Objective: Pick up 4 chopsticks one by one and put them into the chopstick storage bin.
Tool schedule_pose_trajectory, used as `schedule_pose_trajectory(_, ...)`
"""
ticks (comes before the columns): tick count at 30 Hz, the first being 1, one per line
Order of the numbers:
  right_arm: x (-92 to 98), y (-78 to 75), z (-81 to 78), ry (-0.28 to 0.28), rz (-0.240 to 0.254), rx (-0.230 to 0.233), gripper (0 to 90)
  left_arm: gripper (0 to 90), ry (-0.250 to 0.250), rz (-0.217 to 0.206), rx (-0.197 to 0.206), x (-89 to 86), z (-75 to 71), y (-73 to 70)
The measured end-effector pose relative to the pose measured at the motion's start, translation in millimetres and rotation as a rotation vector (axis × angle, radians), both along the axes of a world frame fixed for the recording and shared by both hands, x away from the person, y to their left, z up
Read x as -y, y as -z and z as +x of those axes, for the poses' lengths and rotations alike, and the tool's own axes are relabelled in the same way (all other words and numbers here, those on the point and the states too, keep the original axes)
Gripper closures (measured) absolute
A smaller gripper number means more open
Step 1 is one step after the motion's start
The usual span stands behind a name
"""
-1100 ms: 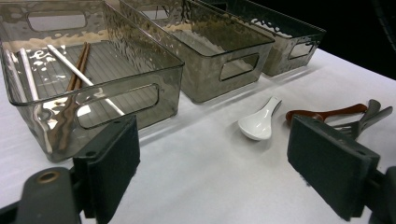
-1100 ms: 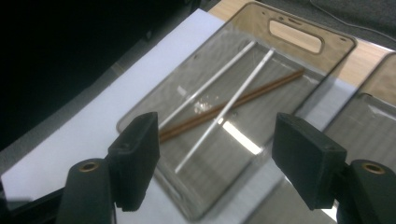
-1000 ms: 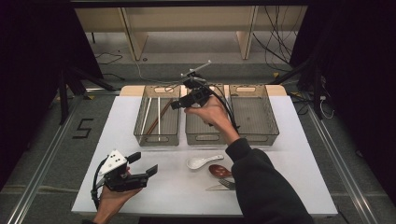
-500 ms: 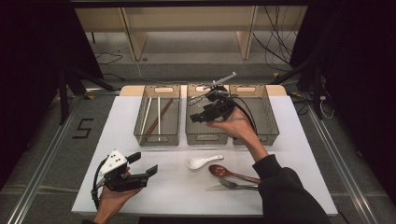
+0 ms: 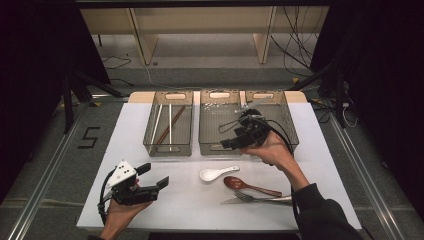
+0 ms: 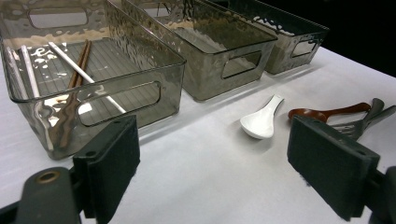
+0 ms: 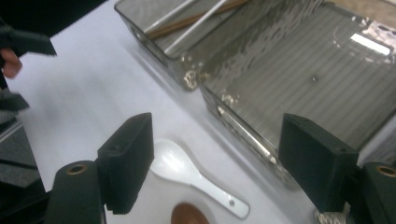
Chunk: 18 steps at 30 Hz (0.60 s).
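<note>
Here the right arm reaches forward, its hand-held gripper (image 5: 231,141) tilted down over the middle bin's (image 5: 210,127) near wall, jaws wide, just opening, nothing between. Left hand-held gripper (image 5: 161,183) rests low, wide open. White soup spoon (image 5: 218,173) lies on the worktop (image 5: 190,210).

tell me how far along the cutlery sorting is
Done: brown and pale chopsticks lie in the left smoky plastic bin. In hand: nothing; the right gripper, jaws just opened wider, hangs above the white ceramic spoon. Left: that spoon, the brown wooden spoon and metal fork.
</note>
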State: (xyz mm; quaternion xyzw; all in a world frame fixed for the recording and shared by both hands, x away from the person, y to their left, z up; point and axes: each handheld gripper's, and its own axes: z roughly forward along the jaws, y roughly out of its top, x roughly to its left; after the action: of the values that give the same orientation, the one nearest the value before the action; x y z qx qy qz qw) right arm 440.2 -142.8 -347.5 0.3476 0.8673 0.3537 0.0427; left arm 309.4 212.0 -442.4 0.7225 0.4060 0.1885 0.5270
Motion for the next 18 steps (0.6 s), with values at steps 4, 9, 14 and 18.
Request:
schedule_pose_trajectory(4,10.1,6.6,-8.6,-0.009,-0.010,-0.009,27.1,16.6,0.000,0.001,0.000,0.1,0.2,0.1)
schedule_pose_trajectory(9,20.1,13.8,-20.8,-0.022,-0.025,-0.020,27.2,16.6,0.000,0.004,0.001,-0.1,0.4,0.2)
schedule_pose_trajectory(14,30.2,22.0,-30.4,-0.013,-0.035,-0.030,27.3,16.6,0.001,0.003,-0.001,0.4,0.4,0.3)
schedule_pose_trajectory(18,37.3,29.5,-33.5,0.002,-0.051,-0.043,27.5,16.6,0.000,0.005,-0.001,0.6,0.5,0.4)
